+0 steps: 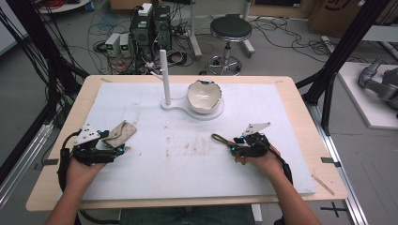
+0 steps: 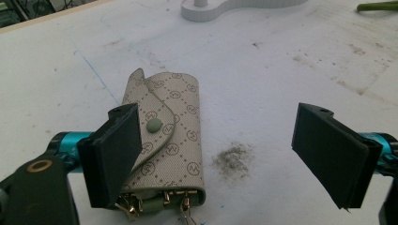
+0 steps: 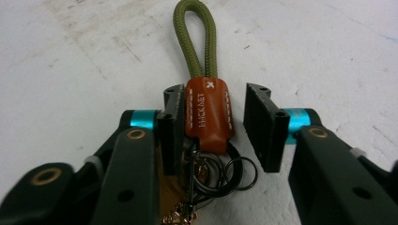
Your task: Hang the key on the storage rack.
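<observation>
Between my right gripper's [image 3: 213, 129] narrowed jaws lies an orange leather key fob with an olive cord loop [image 3: 209, 115]; one pad touches it, the other stands just off, so I judge the grip unfinished. Black rings [image 3: 220, 176] trail toward six o'clock. My left gripper [image 2: 230, 154] stands wide, one pad over a beige monogrammed fabric key pouch [image 2: 169, 140], ready to steady it.

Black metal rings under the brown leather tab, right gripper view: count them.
3 at least: black metal rings overlapping below the brown leather tab, between the right claw's pads; more may hide behind the left pad.
</observation>
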A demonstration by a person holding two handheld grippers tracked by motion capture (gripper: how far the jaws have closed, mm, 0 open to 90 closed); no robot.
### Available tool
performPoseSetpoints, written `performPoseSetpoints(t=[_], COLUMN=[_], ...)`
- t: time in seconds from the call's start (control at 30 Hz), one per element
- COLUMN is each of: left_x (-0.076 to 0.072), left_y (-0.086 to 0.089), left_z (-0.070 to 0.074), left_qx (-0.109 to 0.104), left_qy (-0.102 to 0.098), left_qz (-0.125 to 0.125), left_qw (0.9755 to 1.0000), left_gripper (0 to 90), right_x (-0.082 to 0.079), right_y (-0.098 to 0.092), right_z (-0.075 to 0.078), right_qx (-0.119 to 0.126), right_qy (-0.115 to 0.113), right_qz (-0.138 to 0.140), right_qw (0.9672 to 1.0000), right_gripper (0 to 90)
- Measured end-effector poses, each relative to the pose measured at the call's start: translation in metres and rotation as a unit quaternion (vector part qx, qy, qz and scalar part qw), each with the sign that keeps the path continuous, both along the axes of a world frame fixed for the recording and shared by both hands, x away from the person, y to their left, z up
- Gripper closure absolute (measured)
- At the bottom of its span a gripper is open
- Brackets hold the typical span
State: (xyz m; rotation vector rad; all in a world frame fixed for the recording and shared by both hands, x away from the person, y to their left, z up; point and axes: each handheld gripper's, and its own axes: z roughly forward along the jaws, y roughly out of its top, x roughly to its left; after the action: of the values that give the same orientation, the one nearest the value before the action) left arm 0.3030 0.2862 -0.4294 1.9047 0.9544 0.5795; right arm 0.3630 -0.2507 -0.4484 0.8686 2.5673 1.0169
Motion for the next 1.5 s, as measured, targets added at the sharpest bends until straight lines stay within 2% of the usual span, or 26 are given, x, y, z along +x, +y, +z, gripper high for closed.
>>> performPoseSetpoints(t=[0.07,0.23,0.47,0.53,0.67,0.7,0.83,1.0,1.03,1.2,1.4,1.5], left_x=[0.000,0.000,-0.001,-0.001,-0.001,-0.001,-0.002,-0.003,-0.003,-0.003,-0.004,-0.003], left_y=[0.000,0.000,0.001,0.001,0.002,0.002,0.001,0.000,0.000,0.001,0.002,0.002], left_z=[0.000,0.001,0.001,0.001,0.002,0.002,0.002,0.002,0.003,0.003,0.003,0.003], left_qx=[0.000,0.002,0.002,0.001,0.001,0.000,0.001,0.002,0.001,-0.001,-0.001,-0.001], left_qy=[0.000,-0.001,-0.002,-0.002,-0.004,-0.004,-0.004,-0.005,-0.005,-0.007,-0.006,-0.007], left_qz=[0.000,0.000,0.001,0.001,0.003,0.004,0.003,0.002,0.001,0.004,0.004,0.004], left_qw=[1.0000,1.0000,1.0000,1.0000,1.0000,1.0000,1.0000,1.0000,1.0000,1.0000,1.0000,1.0000], left_gripper=[16.3,16.3,16.3,16.3,16.3,16.3,16.3,16.3,16.3,16.3,16.3,16.3], right_x=[-0.001,0.000,-0.005,-0.007,-0.009,-0.010,-0.012,-0.013,-0.012,-0.006,0.001,0.008], right_y=[0.001,0.000,0.004,0.003,0.003,0.003,0.006,0.012,0.015,0.024,0.037,0.049], right_z=[0.000,0.001,0.004,0.009,0.015,0.020,0.032,0.047,0.054,0.069,0.083,0.096], right_qx=[-0.002,-0.001,-0.013,-0.008,0.001,0.012,0.028,0.035,0.039,0.047,0.046,0.040], right_qy=[0.000,0.002,-0.020,-0.035,-0.047,-0.056,-0.080,-0.101,-0.111,-0.128,-0.143,-0.157], right_qz=[0.005,0.008,0.020,0.018,0.015,0.012,0.014,0.015,0.015,0.016,0.025,0.032], right_qw=[1.0000,1.0000,0.9995,0.9992,0.9988,0.9983,0.9963,0.9942,0.9930,0.9906,0.9884,0.9863], right_gripper=[66.8,69.8,72.6,72.6,72.6,72.6,72.6,72.6,72.6,72.6,72.6,72.6])
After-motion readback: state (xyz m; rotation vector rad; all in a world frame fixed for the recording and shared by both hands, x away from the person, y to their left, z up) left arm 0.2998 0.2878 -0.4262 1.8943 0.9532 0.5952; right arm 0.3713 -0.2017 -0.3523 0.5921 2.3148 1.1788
